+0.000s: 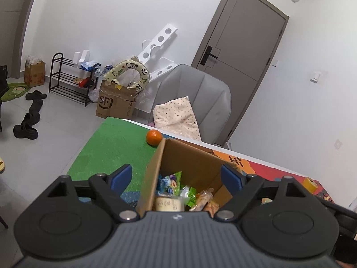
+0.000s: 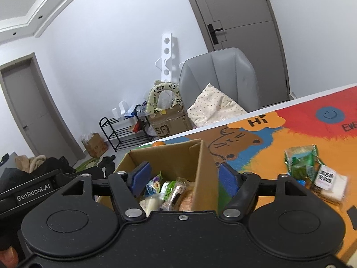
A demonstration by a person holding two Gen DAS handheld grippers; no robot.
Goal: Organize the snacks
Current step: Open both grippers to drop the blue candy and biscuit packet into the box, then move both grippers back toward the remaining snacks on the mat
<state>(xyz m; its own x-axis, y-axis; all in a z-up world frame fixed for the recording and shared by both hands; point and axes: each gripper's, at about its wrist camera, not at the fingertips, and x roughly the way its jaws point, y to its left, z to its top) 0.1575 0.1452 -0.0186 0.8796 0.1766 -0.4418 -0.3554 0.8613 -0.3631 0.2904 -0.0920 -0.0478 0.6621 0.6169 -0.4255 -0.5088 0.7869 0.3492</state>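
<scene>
An open cardboard box (image 1: 191, 156) stands on the table mat and holds several wrapped snacks (image 1: 176, 187). My left gripper (image 1: 176, 178) is open over the box. One blue pad (image 1: 121, 178) is outside the box's left wall and clear of it, the other (image 1: 232, 178) at the right wall. In the right wrist view my right gripper (image 2: 184, 177) is open too. Its left pad (image 2: 140, 176) is inside the box (image 2: 165, 156) above the snacks (image 2: 167, 189), its right pad (image 2: 228, 178) outside the right wall. Neither holds anything. More snack packs (image 2: 312, 172) lie on the mat to the right.
An orange (image 1: 154, 137) rests on the green mat (image 1: 111, 147) just behind the box. A grey chair (image 1: 200, 93) with a spotted cushion stands behind the table. A shoe rack (image 1: 67, 78), cardboard boxes (image 1: 116, 102) and shoes are on the floor to the left.
</scene>
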